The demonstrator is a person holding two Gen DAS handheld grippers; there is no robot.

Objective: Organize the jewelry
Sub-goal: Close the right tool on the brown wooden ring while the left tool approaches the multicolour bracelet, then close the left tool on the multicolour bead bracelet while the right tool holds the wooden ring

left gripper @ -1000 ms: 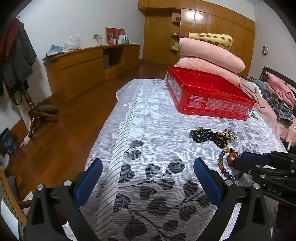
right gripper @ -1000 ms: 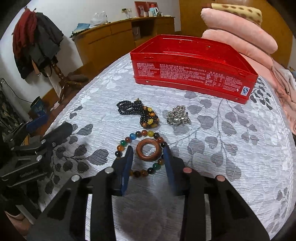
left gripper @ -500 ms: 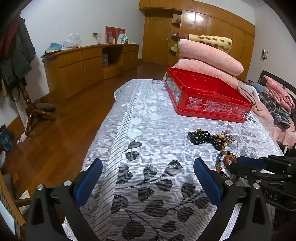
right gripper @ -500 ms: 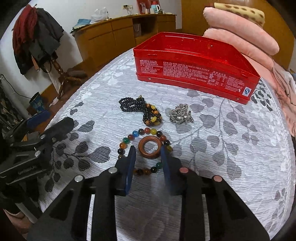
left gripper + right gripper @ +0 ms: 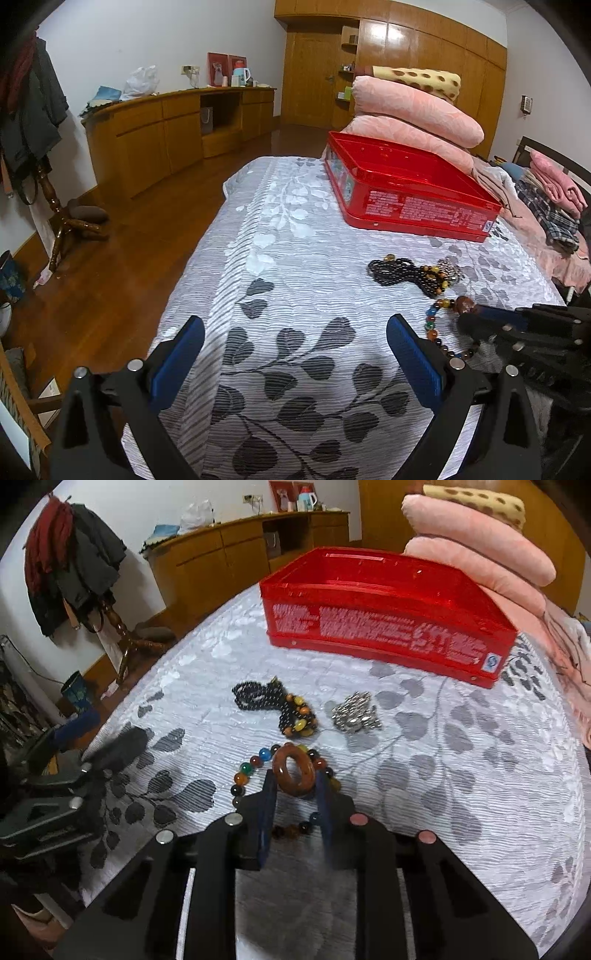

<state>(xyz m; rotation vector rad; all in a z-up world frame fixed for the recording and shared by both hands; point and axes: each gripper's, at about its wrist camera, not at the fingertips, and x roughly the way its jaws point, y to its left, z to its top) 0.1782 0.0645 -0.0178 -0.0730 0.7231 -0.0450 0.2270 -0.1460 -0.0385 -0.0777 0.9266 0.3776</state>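
So on the left, the left gripper (image 5: 295, 360) is spread wide over the leaf-print bedspread (image 5: 280, 266) with nothing in it. Moving right, the right gripper (image 5: 295, 781) is clamped tight on the brown wooden ring (image 5: 294, 771), tilted up above the multicolored bead bracelet (image 5: 255, 766) on the bed. Just past it are the black bead strand (image 5: 273, 703) and silver chain pile (image 5: 354, 716), with the red tin box (image 5: 384, 627) further back.
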